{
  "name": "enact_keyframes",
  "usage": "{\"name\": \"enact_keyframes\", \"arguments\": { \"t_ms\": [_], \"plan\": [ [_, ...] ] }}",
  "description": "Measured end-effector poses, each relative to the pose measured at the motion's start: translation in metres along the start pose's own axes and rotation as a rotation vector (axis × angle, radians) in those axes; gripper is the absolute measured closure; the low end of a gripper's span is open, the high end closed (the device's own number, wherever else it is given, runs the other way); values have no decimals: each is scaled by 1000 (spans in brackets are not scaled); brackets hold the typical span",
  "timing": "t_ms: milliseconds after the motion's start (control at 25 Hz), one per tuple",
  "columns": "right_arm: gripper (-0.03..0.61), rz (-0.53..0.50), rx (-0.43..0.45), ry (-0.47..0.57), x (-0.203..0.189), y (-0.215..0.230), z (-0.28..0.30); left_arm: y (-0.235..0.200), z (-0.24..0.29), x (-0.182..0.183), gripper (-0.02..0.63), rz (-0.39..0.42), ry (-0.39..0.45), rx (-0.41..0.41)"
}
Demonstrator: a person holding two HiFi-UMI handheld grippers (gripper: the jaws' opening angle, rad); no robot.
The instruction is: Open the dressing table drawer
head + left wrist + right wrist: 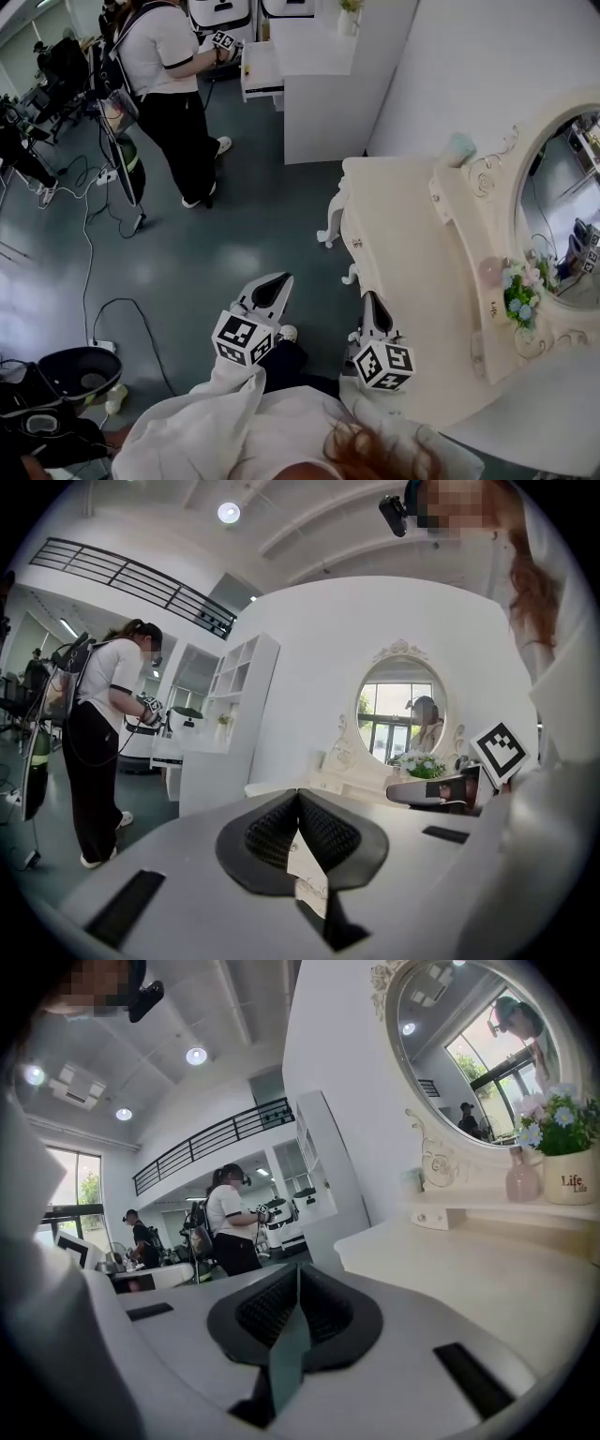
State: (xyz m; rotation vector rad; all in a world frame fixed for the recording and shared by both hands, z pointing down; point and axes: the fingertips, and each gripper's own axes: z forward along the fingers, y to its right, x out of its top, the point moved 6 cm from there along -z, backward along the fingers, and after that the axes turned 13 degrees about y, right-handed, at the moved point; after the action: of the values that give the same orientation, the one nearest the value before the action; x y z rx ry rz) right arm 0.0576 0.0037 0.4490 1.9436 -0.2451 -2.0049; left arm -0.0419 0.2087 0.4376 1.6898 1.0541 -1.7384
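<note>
Table (403, 234) at right in head view; could rock or slide if tugged at an angle, shaking the flowers (520, 298) by the mirror (562, 202). Drawer (352, 220) in the front edge, apparently closed, facing left; likely to jam if pulled skewed. Left gripper (272, 286) over the floor, right gripper (374, 307) just beside the table corner. Both with jaws together, nothing held, neither touching the drawer. Must open before any grip, or will only knock the front. Knob (356, 243) small, seen edge-on; easy to miss or slip off.
</note>
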Motion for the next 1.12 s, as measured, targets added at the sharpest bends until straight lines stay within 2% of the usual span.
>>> {"name": "enact_keyframes", "arguments": {
  "t_ms": [480,680,1120],
  "plan": [
    [541,-7,-34,19,-3,-15,62,-62,39,7,597,-9,16,-33],
    [542,-4,-33,27,-11,-27,80,-78,40,4,597,-4,9,-48],
    [542,-20,-61,-1,-17,-30,90,-98,28,0,597,-20,-23,-21]
  ]
}}
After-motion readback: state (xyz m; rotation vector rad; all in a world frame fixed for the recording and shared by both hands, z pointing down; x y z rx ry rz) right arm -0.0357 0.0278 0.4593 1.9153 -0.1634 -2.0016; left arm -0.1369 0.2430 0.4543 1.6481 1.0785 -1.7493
